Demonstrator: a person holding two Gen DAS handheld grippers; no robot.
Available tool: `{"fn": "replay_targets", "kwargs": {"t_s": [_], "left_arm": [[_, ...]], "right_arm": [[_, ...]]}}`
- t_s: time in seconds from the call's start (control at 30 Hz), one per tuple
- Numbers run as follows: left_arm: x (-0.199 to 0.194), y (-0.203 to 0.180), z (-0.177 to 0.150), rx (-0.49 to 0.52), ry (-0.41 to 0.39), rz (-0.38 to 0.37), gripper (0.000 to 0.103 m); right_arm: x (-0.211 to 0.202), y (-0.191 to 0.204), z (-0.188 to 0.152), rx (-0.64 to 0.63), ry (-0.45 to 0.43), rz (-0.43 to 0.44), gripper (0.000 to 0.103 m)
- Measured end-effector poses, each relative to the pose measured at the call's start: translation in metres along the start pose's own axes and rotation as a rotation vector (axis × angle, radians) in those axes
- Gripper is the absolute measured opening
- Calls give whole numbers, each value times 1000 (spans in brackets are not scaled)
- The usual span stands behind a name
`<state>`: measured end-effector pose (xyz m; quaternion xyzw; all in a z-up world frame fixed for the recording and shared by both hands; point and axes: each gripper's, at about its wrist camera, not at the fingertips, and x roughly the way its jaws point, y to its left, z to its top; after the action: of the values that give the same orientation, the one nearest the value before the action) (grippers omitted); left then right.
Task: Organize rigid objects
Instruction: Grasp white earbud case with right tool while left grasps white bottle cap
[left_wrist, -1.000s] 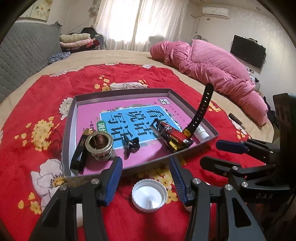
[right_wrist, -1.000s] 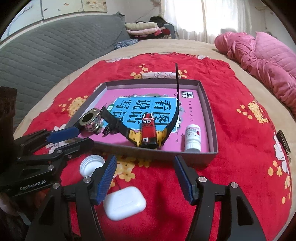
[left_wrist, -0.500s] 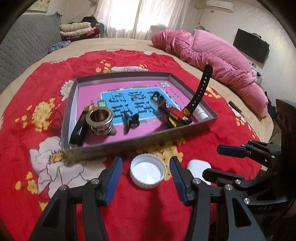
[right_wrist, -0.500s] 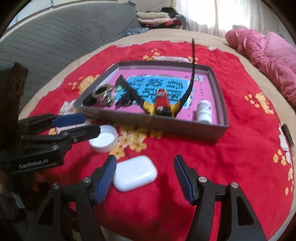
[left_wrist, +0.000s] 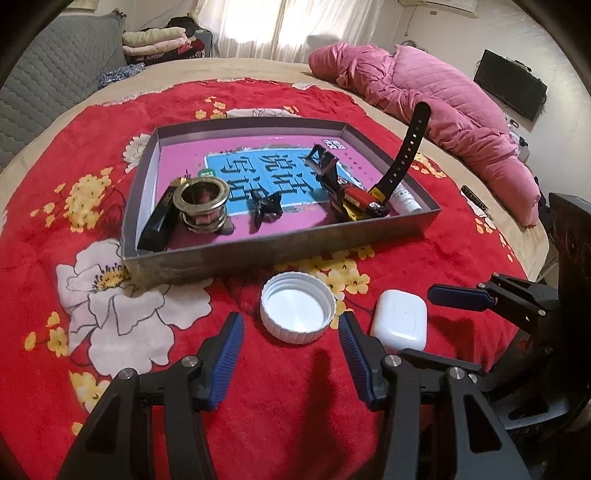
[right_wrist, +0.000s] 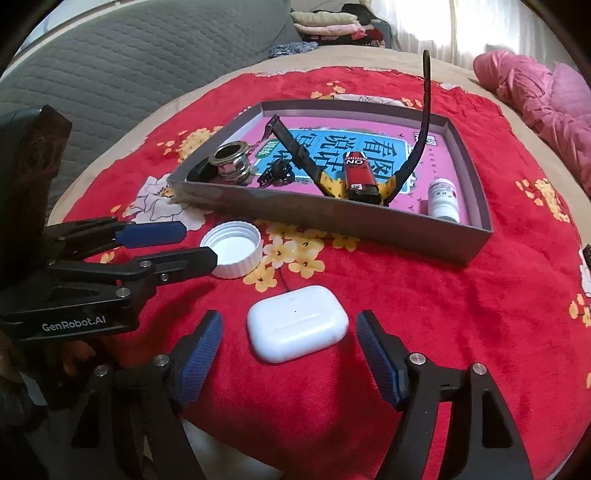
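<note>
1. Pickup is the step in hand, judging by the layout: two loose items lie on the blanket in front of the grey tray (left_wrist: 280, 254), which already holds a watch (right_wrist: 360, 177), a small white bottle (right_wrist: 443, 201), a brass fitting (left_wrist: 201, 205), a black clip and a dark bar.
2. The left gripper (left_wrist: 290, 349) stands parted and empty, its blue pads either side of the white screw cap (left_wrist: 297, 312) but short of touching it.
3. The right gripper (right_wrist: 290, 356) has just been opening its jaws; the white earbud case (right_wrist: 297, 323) lies between the pads, untouched.
4. Next move, as I judge it: each gripper must come down a little further so the pads bracket its item low on the sides, then close. The case is smooth and rounded, so a centred squeeze matters; the cap is ribbed and should hold easily.
5. The surface is a soft red floral blanket (left_wrist: 295, 387) on a bed, which will give under pressure.
6. Around it: a pink quilted coat (left_wrist: 424, 92), folded clothes, a grey padded headboard, curtains, a wall screen.
</note>
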<state>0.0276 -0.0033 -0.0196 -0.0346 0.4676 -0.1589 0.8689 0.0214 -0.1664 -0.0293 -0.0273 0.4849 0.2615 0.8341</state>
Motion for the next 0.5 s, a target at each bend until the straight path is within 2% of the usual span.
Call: {"fn": "replay_targets", "kwargs": {"t_s": [0.37,0.5], "left_arm": [[13,-4,-4,-3,40,4,53],[16,-2,-3,-15,44,0,53]], "right_arm": [[22,-1,-5,-25,35,4,76],[26,-2,-4,-35,20,12,76]]}}
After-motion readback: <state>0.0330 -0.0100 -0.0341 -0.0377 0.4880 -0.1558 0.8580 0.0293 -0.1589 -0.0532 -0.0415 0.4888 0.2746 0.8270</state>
